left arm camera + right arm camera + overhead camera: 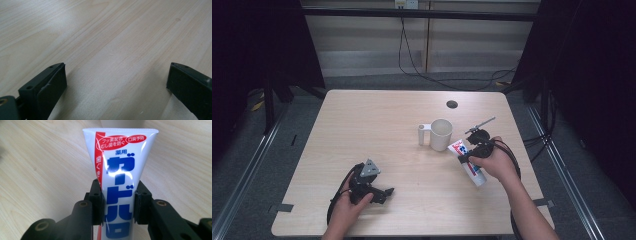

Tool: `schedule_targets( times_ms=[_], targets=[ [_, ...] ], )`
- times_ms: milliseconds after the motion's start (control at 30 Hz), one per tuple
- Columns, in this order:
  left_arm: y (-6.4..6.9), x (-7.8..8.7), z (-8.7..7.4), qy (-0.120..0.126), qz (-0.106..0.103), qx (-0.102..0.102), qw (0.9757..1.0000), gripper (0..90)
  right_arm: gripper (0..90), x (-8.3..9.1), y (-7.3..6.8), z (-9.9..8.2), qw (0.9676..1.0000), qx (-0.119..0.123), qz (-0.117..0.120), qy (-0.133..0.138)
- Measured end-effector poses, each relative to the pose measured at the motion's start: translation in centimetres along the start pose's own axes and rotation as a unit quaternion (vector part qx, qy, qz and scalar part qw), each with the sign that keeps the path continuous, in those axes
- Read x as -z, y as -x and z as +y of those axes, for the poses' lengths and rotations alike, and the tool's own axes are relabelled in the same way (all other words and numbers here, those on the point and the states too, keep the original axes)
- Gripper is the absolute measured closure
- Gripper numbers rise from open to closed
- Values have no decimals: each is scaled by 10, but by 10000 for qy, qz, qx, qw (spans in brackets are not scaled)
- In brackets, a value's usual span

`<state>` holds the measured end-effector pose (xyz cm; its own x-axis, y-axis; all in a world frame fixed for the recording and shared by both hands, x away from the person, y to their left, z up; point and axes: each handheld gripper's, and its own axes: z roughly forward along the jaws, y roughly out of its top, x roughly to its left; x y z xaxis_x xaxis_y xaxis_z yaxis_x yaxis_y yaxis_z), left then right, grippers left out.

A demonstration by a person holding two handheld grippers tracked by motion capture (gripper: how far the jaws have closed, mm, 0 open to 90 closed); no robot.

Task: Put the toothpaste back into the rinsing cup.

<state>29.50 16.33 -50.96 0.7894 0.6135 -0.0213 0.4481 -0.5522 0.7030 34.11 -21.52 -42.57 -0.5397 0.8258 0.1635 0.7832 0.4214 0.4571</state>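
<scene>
Right tongs grasp the toothpaste tube, held just at 4 o'clock of the white mug. Left tongs gape released, low over the bench at 7 o'clock.

The high view looks forward and down on the whole desk. Each gripper view sits close above the wood, sighting along its own jaws.

A light wooden table is standing on grey floor. Pale wall panels are running behind it, black cables are trailing down, and what may be dark curtains are hanging on both sides.
</scene>
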Motion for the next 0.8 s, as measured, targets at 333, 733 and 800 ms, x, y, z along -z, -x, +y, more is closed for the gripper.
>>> schedule_targets(
  times_ms=[333, 733, 800],
  targets=[
    [0, 0, 0, -2, 1, -2, 10000, 25, 665, 16, -1, 5, 9986, -28, 26, 519],
    [0, 0, 0, 1, 1, 1, 10000, 25, 665, 30, -5, 12, 9959, 63, 26, 903],
    [0, 0, 0, 1, 1, 2, 10000, 25, 666, 33, -6, 14, 9945, 80, 27, 1047]
  ],
)
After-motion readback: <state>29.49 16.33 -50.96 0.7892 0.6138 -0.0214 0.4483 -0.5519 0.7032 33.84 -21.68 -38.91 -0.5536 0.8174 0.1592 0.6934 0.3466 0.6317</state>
